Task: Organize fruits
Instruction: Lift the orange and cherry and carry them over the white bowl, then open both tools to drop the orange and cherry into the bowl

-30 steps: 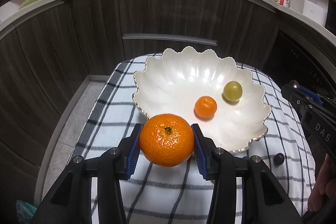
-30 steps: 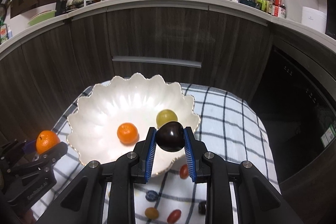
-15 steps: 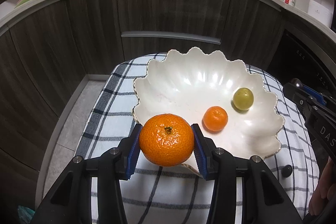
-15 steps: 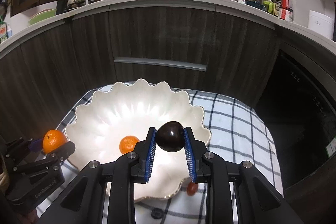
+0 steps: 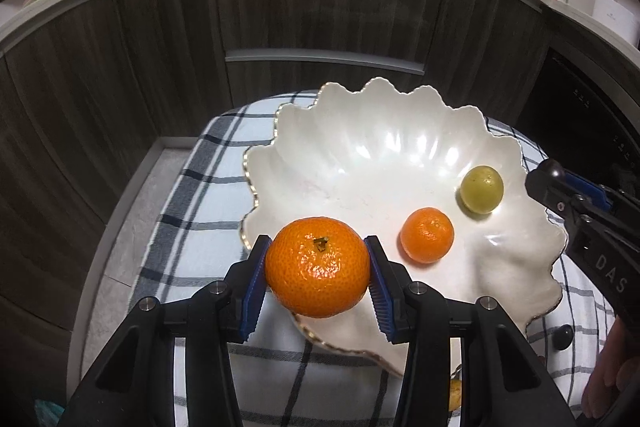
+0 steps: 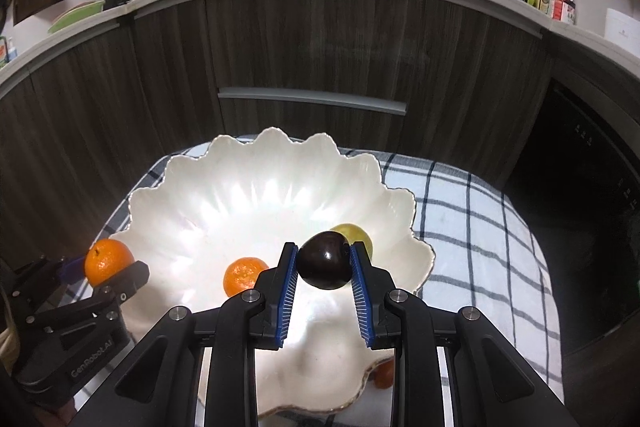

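Note:
A white scalloped bowl (image 5: 360, 131) (image 6: 192, 195) sits on a checked cloth. Inside it lie a small mandarin (image 5: 427, 235) (image 6: 244, 275) and a green grape (image 5: 481, 189) (image 6: 362, 237). My left gripper (image 5: 318, 273) is shut on a large mandarin (image 5: 318, 273) (image 6: 108, 261), which hangs over the bowl's near left rim. My right gripper (image 6: 324, 265) is shut on a dark plum (image 6: 324, 265), held over the bowl's near right part and partly covering the grape. The right gripper's tip shows at the right edge of the left wrist view.
The checked cloth (image 5: 192, 211) (image 6: 472, 227) covers a small table in front of dark wooden cabinets (image 6: 312, 39). A dark small fruit (image 5: 562, 337) and a red one (image 6: 384, 373) lie on the cloth near the bowl. A dark appliance (image 6: 580, 187) stands to the right.
Both grippers have moved forward and a little down with their fruit. The large mandarin now hangs over the bowl's rim, and the plum is over the bowl's inside.

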`<state>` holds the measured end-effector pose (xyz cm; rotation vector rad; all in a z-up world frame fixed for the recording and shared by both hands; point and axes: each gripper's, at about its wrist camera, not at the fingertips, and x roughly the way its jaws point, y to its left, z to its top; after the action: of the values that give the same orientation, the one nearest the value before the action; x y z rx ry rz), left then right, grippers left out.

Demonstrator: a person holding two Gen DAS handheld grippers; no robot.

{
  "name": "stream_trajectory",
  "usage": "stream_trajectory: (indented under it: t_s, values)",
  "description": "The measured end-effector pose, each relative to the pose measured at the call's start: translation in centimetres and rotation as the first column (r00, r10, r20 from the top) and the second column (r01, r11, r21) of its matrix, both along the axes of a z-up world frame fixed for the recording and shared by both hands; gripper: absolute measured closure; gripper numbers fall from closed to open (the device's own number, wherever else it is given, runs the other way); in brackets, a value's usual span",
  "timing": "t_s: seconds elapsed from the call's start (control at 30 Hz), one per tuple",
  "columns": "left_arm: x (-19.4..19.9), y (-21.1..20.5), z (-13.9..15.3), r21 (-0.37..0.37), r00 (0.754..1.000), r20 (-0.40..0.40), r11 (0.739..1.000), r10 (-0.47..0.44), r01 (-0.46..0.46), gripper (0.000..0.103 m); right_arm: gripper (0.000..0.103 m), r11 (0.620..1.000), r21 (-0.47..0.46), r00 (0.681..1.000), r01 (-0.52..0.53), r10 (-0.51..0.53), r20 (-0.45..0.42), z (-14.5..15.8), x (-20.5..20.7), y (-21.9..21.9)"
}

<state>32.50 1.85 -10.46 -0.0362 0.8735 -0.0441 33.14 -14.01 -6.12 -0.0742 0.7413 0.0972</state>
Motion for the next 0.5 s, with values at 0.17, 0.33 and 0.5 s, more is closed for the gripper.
stream_trajectory:
  t_s: [0.17,0.33,0.5]
  values:
    - [0.6,-0.3,-0.3,-0.013,1.0,0.0,1.0,-0.006,0.006,0.058,0.075,1.0,0.001,1.0,0.006,-0.006,0.001,-0.1,0.6,-0.1]
    - [1.0,-0.7,-0.4,-0.017,1.0,-0.002,1.0,-0.02,0.02,0.058,0.075,1.0,0.0,1.0,0.004,-0.004,-0.004,-0.3,1.0,-0.3]
    - [1.3,-1.0,-0.7,-0.016,0.999,-0.012,0.999,-0.038,0.038,0.058,0.075,1.0,-0.006,1.0,-0.001,0.001,-0.021,-0.8,1.4,-0.5]
